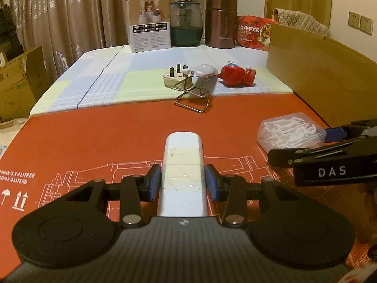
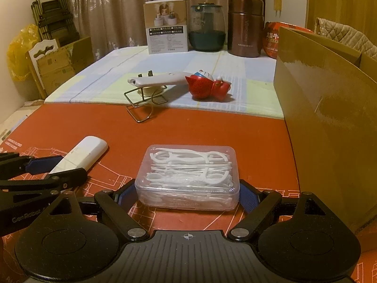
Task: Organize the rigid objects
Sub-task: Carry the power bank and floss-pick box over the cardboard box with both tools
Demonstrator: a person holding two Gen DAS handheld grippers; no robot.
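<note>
My left gripper (image 1: 183,182) straddles a white bar-shaped device (image 1: 182,165) lying on the red mat; small gaps show between the blue pads and its sides. The device also shows in the right wrist view (image 2: 81,154). My right gripper (image 2: 187,194) has its pads against both ends of a clear box of white floss picks (image 2: 188,176), which rests on the mat; the box also shows in the left wrist view (image 1: 291,132). Further back lie a white plug adapter (image 1: 175,77), a white remote on a wire stand (image 2: 155,81) and a red figurine (image 2: 207,87).
A tall cardboard box (image 2: 329,108) stands at the right. At the far end of the table stand a white carton (image 2: 167,26), a green glass jar (image 2: 207,29), a brown flask (image 2: 245,26) and a red food pack (image 1: 254,33).
</note>
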